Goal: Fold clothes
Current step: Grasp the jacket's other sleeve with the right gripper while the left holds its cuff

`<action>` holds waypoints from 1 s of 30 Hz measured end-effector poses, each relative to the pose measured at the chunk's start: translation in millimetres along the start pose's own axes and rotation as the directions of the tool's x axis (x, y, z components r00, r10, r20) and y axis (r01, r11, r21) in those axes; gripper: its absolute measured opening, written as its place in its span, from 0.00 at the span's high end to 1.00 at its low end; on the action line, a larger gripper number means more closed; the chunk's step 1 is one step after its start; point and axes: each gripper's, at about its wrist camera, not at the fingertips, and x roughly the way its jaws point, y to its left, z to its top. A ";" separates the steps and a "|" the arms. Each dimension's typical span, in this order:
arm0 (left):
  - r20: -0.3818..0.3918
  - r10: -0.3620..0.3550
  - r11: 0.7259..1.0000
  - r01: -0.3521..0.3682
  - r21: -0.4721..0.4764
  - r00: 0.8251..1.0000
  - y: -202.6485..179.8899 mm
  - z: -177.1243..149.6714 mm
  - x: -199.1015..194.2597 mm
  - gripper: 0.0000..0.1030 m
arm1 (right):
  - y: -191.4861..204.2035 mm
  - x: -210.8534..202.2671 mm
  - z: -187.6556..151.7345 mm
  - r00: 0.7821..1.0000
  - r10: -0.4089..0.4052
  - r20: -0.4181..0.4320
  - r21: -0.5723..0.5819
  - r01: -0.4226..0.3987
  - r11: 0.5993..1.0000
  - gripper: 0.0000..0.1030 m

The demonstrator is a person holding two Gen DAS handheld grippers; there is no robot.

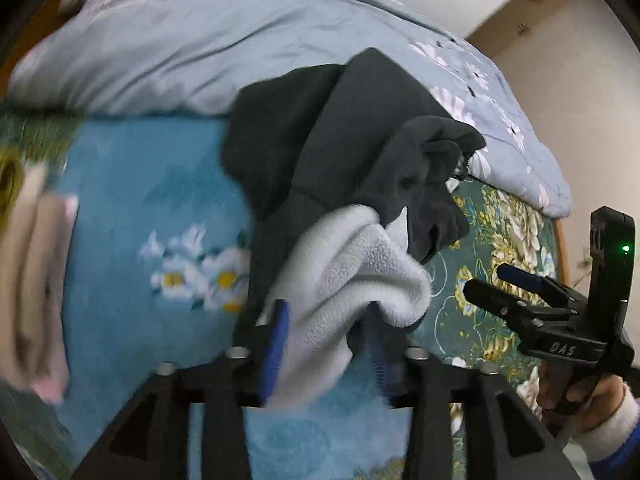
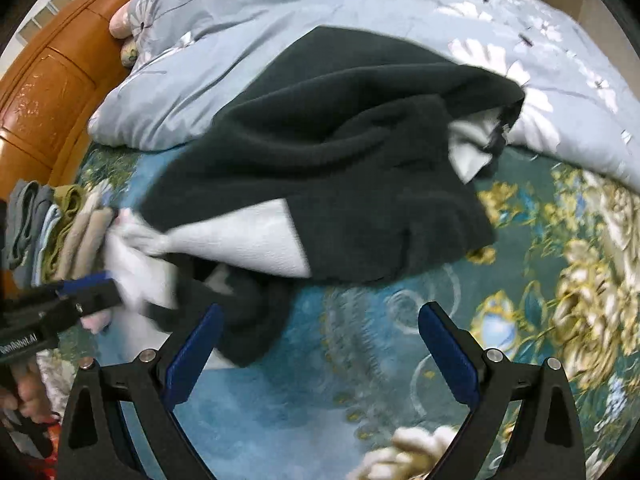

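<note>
The dark fleece garment [image 2: 328, 168] is lying bunched on the floral bedspread [image 2: 540, 280], its far edge at twelve o'clock riding up on the pale blue quilt [image 2: 280, 20], with its white lining [image 2: 248, 240] showing at seven o'clock. The left gripper [image 1: 326, 344] is pinching a fold of that white lining between its blue pads [image 1: 276, 344], and the cloth is draping away from it toward the heap. The right gripper [image 2: 320, 352] is hanging with its jaws spread and holding nothing, just short of the garment's near hem over bare bedspread. At nine o'clock in the right wrist view a stack of folded clothes [image 2: 60, 232] is sitting near the wooden headboard [image 2: 52, 92].

This looks like the opening step: one edge is being held, while the garment is not yet spread flat. The next move probably calls for the right gripper to take a matching edge or corner, so both can draw the cloth out smooth before any fold.
</note>
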 end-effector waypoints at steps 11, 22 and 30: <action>0.028 0.032 0.960 -0.023 -0.279 0.999 88.1 -16.8 -20.0 0.43 | 92.4 69.4 20.4 0.979 0.157 -0.126 0.002 -0.158 0.987 0.04; 0.020 0.044 0.945 -0.035 -0.327 0.999 118.5 -20.2 -17.4 0.43 | 82.9 87.5 26.8 0.966 0.123 -0.226 0.116 -0.099 0.988 0.87; -0.012 -0.012 0.959 0.008 -0.282 1.000 117.7 -12.6 -0.4 0.43 | -70.8 -31.7 38.1 0.983 -0.179 -0.036 0.250 0.182 0.951 0.89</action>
